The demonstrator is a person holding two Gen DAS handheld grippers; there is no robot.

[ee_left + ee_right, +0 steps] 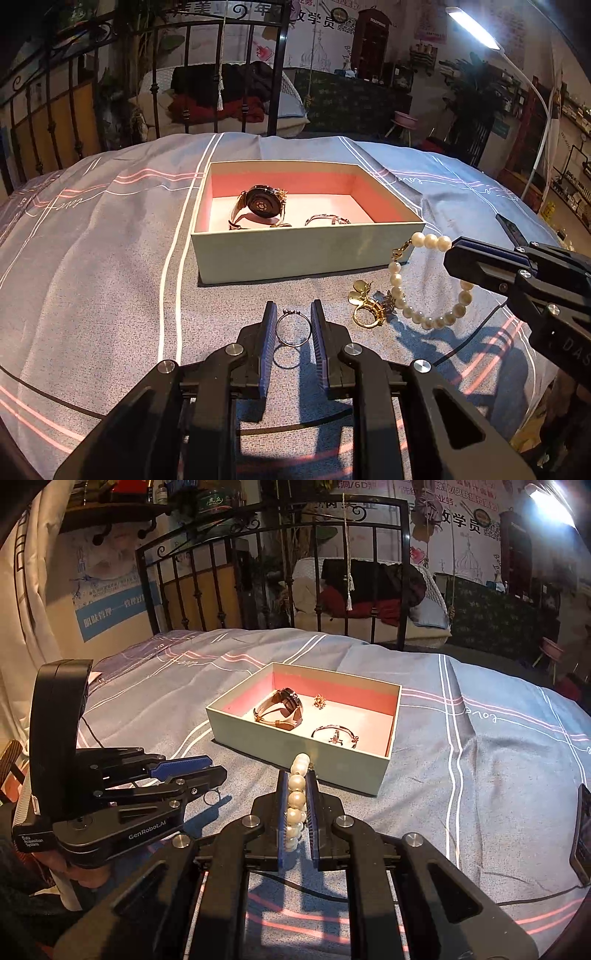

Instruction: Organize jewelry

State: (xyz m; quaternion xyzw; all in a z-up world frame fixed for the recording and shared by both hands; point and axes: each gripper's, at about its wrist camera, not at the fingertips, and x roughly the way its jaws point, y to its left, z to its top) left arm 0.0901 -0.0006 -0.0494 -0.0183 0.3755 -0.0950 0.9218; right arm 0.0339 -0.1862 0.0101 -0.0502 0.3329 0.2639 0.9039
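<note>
A pale green box [295, 254] with a pink inside stands on the bed and holds a watch [258, 206] and a thin bracelet [327, 220]; the box also shows in the right wrist view [295, 749]. My left gripper [293, 325] is shut on a thin silver ring [291, 328], held upright above the cover. My right gripper [297, 794] is shut on a pearl bracelet [295, 805], which hangs beside the box's near right corner [428, 295]. A gold ring with charms [365, 306] lies on the cover under the pearls.
A grey-blue bedcover [110, 258] with white and pink lines lies under everything. A black iron bed frame [236, 74] stands behind. A phone [583, 830] lies at the right edge. A lamp [476, 26] shines from the upper right.
</note>
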